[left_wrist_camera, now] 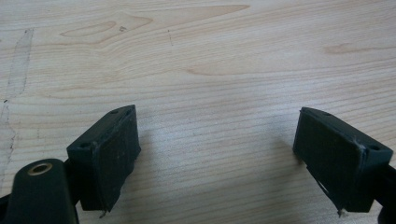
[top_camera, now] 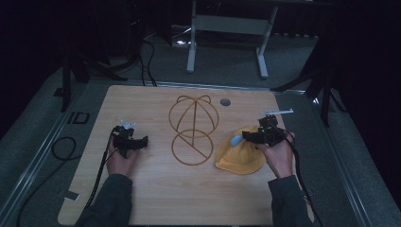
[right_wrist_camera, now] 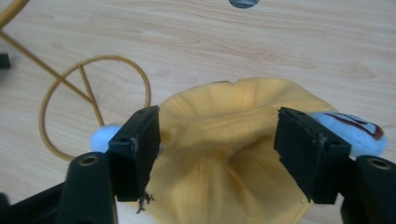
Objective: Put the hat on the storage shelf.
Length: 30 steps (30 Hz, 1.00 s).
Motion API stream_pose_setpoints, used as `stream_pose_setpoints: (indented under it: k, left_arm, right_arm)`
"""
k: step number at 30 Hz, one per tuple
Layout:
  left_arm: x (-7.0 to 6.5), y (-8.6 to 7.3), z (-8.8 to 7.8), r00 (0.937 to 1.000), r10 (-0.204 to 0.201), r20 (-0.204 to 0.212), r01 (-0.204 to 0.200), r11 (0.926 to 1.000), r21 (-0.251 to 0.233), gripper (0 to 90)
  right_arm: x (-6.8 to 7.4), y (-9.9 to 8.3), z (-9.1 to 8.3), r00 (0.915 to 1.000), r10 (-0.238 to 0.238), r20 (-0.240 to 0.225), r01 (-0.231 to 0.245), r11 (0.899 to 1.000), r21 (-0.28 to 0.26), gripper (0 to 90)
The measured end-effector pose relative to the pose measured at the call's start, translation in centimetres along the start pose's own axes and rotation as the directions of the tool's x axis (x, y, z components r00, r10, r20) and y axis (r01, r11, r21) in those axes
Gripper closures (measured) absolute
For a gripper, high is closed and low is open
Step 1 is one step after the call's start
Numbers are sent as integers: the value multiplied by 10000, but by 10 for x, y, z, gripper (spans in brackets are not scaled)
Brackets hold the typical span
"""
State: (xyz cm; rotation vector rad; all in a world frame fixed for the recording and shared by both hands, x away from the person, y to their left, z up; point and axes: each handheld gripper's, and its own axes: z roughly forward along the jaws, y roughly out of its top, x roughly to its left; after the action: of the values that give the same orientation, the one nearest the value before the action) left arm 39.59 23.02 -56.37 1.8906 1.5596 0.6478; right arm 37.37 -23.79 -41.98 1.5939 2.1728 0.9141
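Black rubbery pads of right tool [right_wrist_camera: 217, 154] spread wide, straddling soft yellow cloth hat [right_wrist_camera: 233, 140], not pinching it. Hat lies crumpled on pale woodgrain surface [top_camera: 156, 189], right of thin brass-coloured wire frame [top_camera: 193, 130]. Left tool [left_wrist_camera: 217, 154] released, pads over bare wood.

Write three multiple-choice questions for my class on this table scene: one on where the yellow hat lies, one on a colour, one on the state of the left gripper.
1. Where does the yellow hat lie?
A. left of the wire stand
B. right of the wire stand
C. on top of the wire stand

2. What colour is the wire stand?
A. gold
B. red
C. white

3. How is the left gripper?
A. shut on the hat
B. shut on a cable
C. open over bare wood

Answers: 1 B, the high view shows the hat to the stand's right, by the right gripper. 2 A, its wire looks golden. 3 C, the table shows between its spread jaws.
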Motion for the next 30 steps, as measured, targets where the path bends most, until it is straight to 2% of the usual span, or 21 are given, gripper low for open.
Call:
stream_pose_setpoints:
  k: [4, 6, 10, 14, 18, 21, 24, 30]
  left_arm:
    - [0, 0, 0, 10000, 7, 1, -7, 10000, 6, 146]
    - [0, 0, 0, 10000, 8, 0, -8, 10000, 6, 146]
    - [0, 0, 0, 10000, 8, 0, -8, 10000, 6, 146]
    - [0, 0, 0, 10000, 5, 1, -5, 10000, 5, 146]
    - [0, 0, 0, 10000, -9, -2, 9, 10000, -7, 146]
    - [0, 0, 0, 10000, -11, -4, 11, 10000, -9, 146]
    - [0, 0, 0, 10000, 3, 0, -3, 10000, 2, 146]
    - [0, 0, 0, 10000, -13, -1, 13, 10000, -11, 146]
  right_arm:
    - [-3, 4, 8, 9976, 686, -83, -684, 9975, 164, 289]
    - [-4, 6, 13, 9964, 851, -26, -850, 9959, 305, 292]
    - [-3, 7, 20, 9965, 822, 136, -829, 9942, 682, 322]
    - [-4, 9, 24, 9967, 811, 88, -816, 9936, 787, 336]
    - [-4, 13, 29, 9965, 831, -92, -818, 9914, 1023, 446]
    - [-3, 14, 34, 9971, 676, -355, -628, 9906, 1211, 592]
    - [-2, 16, 37, 9978, 484, -448, -419, 9897, 1367, 693]
    - [-2, 18, 39, 9987, -37, -509, 116, 9877, 1562, 815]
